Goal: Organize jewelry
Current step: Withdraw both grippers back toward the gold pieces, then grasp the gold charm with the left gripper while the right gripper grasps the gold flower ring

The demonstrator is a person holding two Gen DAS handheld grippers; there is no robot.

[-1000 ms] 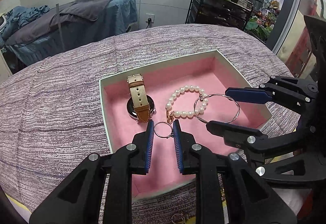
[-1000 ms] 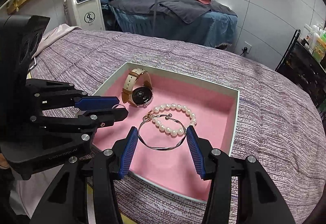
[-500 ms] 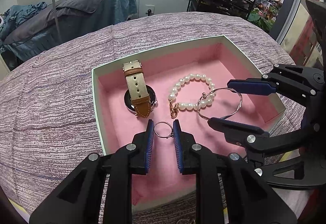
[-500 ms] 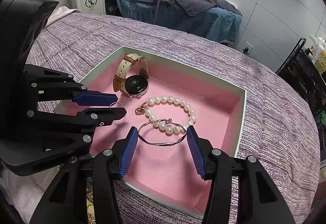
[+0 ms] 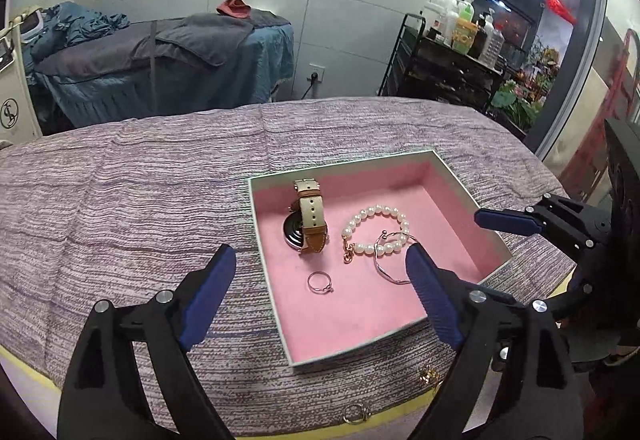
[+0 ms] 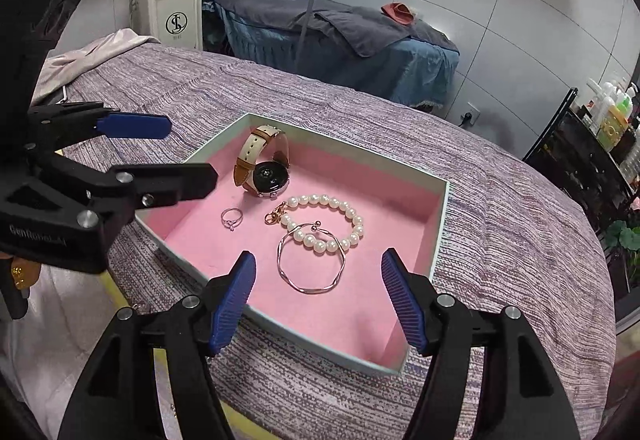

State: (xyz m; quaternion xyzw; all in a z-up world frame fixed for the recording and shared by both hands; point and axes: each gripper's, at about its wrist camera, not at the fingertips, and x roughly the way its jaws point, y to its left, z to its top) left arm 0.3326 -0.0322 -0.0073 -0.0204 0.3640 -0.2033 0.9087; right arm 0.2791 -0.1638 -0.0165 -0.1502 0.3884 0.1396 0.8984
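Note:
A pale box with pink lining (image 5: 256,224) (image 6: 444,208) sits on the striped purple bedspread. In it lie a tan-strapped watch (image 5: 310,224) (image 6: 266,168), a pearl bracelet (image 5: 374,210) (image 6: 340,204), a thin silver bangle (image 5: 386,272) (image 6: 310,288) overlapping the pearls, and a small silver ring (image 5: 320,282) (image 6: 231,218). My left gripper (image 5: 319,256) (image 6: 192,152) hovers over the box's near left side, its jaws opening wide and empty, with the ring lying loose below. My right gripper (image 6: 319,258) hangs above the bangle, jaws opening, its pads clear of the bangle.
A gold ring (image 5: 354,414) and a small gold charm (image 5: 430,376) lie on the bedspread's near edge outside the box. Beyond are a blue-draped massage bed (image 5: 160,60), a black cart of bottles (image 5: 452,56) and a white machine (image 6: 172,0).
The left gripper opened, let the ring drop onto the lining, and drew back and up. The right gripper opened and released the bangle, which now lies flat across the pearls.

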